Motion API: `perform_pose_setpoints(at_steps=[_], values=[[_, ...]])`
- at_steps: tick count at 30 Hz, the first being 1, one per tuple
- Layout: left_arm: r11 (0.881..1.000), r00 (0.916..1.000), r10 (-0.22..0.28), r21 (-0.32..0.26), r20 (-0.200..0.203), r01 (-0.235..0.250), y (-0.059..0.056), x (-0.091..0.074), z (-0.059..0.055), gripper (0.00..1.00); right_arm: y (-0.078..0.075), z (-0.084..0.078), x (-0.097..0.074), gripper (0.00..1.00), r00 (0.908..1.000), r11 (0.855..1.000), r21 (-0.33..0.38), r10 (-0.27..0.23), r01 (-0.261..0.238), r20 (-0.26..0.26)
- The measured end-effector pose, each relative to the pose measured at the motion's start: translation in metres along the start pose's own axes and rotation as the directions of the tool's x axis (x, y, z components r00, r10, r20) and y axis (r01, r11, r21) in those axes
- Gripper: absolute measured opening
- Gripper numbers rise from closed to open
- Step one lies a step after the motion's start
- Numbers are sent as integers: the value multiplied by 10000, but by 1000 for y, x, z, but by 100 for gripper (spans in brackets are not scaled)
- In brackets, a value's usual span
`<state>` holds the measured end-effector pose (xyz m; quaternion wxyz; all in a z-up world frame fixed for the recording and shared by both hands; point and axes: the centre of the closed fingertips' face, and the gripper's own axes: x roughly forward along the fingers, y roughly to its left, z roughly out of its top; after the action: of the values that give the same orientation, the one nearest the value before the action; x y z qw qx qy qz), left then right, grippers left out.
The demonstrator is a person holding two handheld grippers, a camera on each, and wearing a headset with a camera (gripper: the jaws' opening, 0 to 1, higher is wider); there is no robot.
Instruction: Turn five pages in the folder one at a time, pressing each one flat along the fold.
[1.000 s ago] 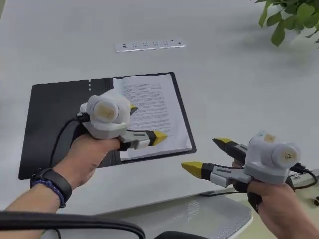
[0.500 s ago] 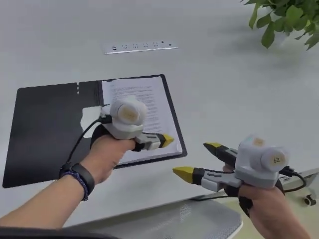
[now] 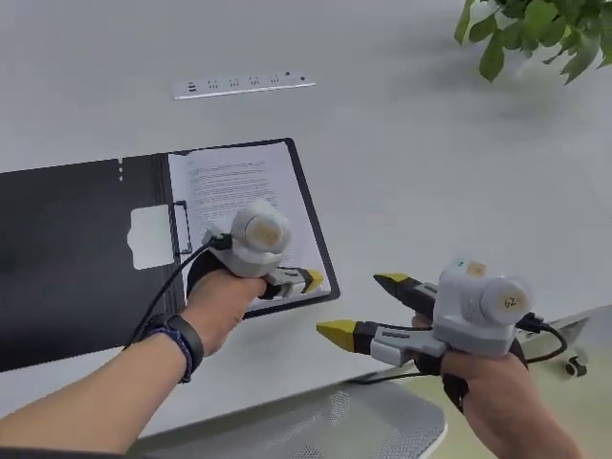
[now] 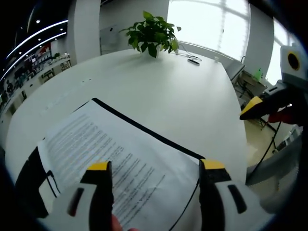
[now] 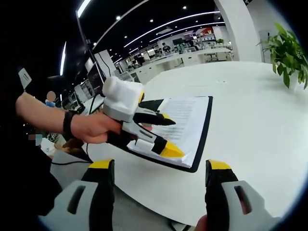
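A black folder [image 3: 67, 258] lies open on the white table, with a printed page [image 3: 239, 191] on its right half. My left gripper [image 3: 304, 279] hovers open over the page's near right corner, and nothing sits between its yellow tips [image 4: 155, 166]. The text of the page [image 4: 110, 149] runs beneath them. My right gripper [image 3: 363, 306] is open too, held off the folder near the table's front edge, pointing left at the left gripper [image 5: 169, 137]. Between its own tips [image 5: 160, 164] I see the page [image 5: 187, 115] and the folder's black border [image 5: 204, 130].
A white power strip [image 3: 244, 84] is set into the table behind the folder. A potted plant [image 3: 535, 33] stands at the far right. A grey chair back [image 3: 325, 421] sits below the table edge. A white pocket [image 3: 151, 236] is on the folder's left inner cover.
The head camera has swung right, so the folder sits further left in the picture. My left gripper has moved closer to the page's near right corner. Both grippers stay open.
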<state>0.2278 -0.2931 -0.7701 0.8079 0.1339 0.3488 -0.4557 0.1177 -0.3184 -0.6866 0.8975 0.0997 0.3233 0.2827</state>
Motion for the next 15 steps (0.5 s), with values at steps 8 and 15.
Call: perform_pose_setpoints(at_steps=[8,15], values=[[9993,9996,210,300,-188,-205,-4,8,-10,76,-1,-5,1,77,9998,10000,17,63,-63,-175],[9989,9997,257,401,-49,-255,-2,8,-12,75,-5,-1,3,76,9999,10000,45,76,-75,-114]])
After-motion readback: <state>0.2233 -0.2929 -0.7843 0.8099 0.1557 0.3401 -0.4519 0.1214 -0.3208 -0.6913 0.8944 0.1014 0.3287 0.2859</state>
